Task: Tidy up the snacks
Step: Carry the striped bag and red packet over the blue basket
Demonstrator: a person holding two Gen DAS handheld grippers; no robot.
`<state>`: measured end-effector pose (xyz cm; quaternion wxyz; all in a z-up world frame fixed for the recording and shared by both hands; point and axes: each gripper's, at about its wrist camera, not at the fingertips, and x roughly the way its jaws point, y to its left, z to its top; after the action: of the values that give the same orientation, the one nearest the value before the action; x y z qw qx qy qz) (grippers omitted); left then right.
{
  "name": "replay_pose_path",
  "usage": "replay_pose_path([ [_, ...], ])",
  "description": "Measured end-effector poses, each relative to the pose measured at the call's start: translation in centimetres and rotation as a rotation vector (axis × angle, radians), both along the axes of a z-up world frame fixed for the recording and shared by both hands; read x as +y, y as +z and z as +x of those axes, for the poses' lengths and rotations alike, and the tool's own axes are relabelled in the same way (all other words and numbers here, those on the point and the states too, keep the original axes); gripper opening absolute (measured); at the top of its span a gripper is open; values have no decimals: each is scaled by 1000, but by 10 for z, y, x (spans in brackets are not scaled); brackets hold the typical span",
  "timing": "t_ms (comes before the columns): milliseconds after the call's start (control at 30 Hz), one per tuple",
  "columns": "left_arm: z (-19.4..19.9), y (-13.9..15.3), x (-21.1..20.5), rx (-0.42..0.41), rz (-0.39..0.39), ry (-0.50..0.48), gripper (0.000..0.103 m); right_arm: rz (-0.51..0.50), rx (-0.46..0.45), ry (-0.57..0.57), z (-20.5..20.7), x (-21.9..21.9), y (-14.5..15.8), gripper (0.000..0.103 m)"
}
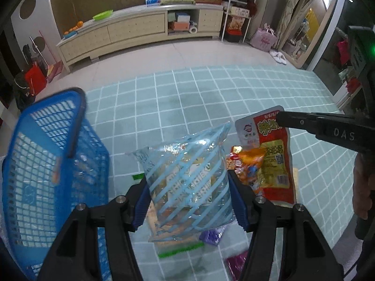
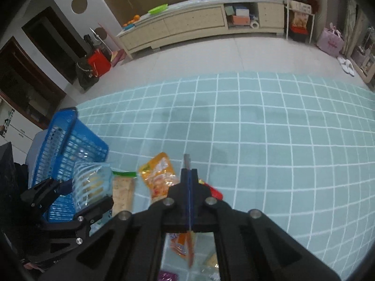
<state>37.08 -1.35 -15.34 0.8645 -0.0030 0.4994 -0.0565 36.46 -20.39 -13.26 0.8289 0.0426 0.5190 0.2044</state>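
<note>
The left gripper (image 1: 191, 187) grasps a striped bag (image 1: 187, 180) beside the blue basket (image 1: 46, 164); the right gripper (image 2: 190, 175) pinches a red packet (image 1: 271, 159).

Under my grippers is a pale green mat (image 2: 257, 126) with a white grid, spread over a grey tiled floor (image 2: 211, 51). On the mat I see a blue basket (image 2: 70, 140) at the left, and beside it an orange snack packet (image 2: 159, 175), a long cracker packet (image 2: 121, 194) and a purple packet (image 1: 212, 236).
</note>
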Motion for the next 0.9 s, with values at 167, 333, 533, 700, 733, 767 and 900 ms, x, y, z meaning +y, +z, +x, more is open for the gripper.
replay_pose_path([
  [167, -26, 33, 8, -49, -13, 4, 58, 14, -41, -11, -22, 3, 30, 2],
  [333, -54, 65, 24, -102, -38, 22, 58, 25, -79, -11, -43, 14, 61, 2],
  [533, -82, 92, 49, -151, -32, 38, 58, 34, -138, 15, -67, 41, 95, 2],
  [700, -101, 111, 78, -184, -15, 64, 58, 47, -182, 52, -81, 74, 119, 2],
  [733, -105, 115, 86, -192, -10, 70, 58, 54, -189, 61, -83, 81, 122, 2],
  [767, -108, 119, 91, -197, -6, 76, 58, 60, -193, 65, -84, 86, 125, 2],
  [900, -122, 131, 117, -217, 8, 104, 58, 77, -202, 101, -88, 114, 133, 2],
])
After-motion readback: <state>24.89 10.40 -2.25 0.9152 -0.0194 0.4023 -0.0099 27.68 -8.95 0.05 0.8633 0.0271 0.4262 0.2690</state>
